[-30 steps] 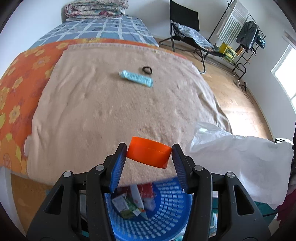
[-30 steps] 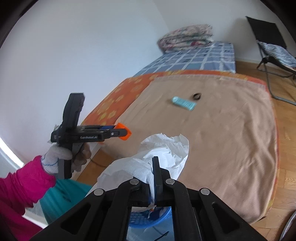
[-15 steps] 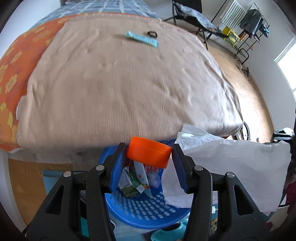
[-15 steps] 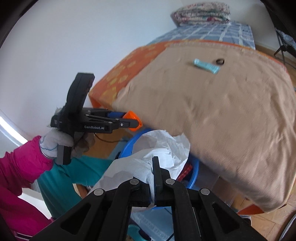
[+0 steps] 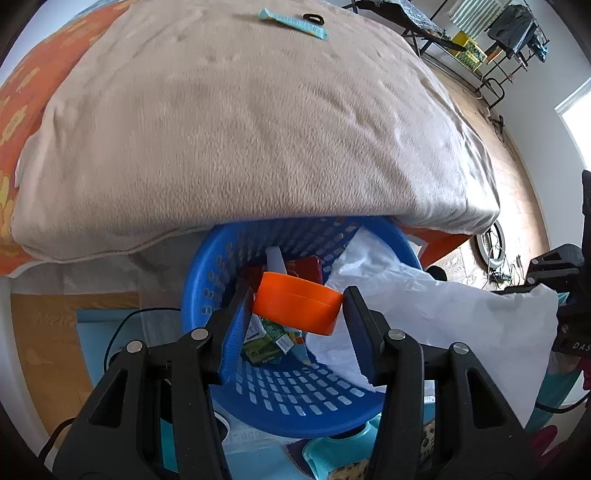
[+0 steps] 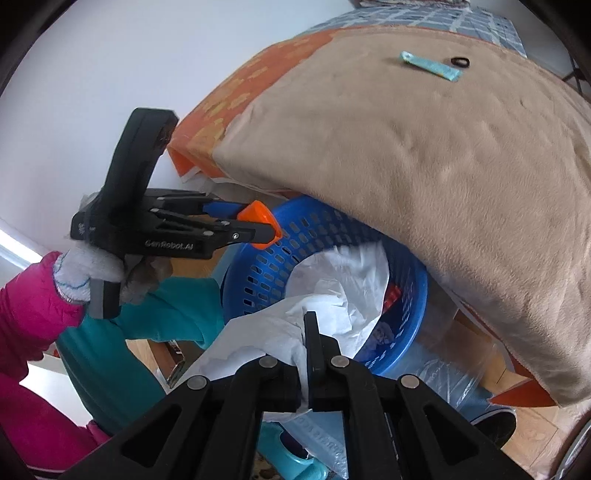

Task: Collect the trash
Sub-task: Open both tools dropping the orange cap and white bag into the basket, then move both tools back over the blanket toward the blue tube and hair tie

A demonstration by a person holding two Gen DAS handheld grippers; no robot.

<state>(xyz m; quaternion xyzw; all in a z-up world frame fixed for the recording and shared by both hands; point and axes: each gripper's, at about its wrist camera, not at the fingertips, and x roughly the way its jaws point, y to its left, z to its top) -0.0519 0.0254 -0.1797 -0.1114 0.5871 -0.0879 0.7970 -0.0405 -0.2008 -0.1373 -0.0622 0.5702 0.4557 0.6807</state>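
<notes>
My left gripper point(image 5: 297, 306) is shut on an orange round lid point(image 5: 295, 308) and hangs over the blue perforated basket point(image 5: 295, 402), which holds cartons and wrappers. From the right wrist view the same left gripper point(image 6: 275, 229) shows above the basket's near rim point(image 6: 258, 266), orange lid point(image 6: 258, 218) at its tips. My right gripper point(image 6: 308, 325) is shut on crumpled white paper point(image 6: 332, 291), whose far end lies inside the basket. The paper point(image 5: 424, 314) drapes over the basket's right rim in the left wrist view. A light blue wrapper point(image 5: 293, 18) lies far back on the bed.
The bed with its tan blanket point(image 5: 240, 122) overhangs the basket's far side. A small black ring point(image 6: 460, 61) lies beside the wrapper. A pink sleeve and gloved hand point(image 6: 85, 273) hold the left gripper. Cables and teal items lie on the wood floor point(image 5: 48, 332) around the basket.
Both grippers have dropped and tilted downward, from above the bed's edge to over the basket. The white paper's end now lies inside the basket. The lid stays gripped.
</notes>
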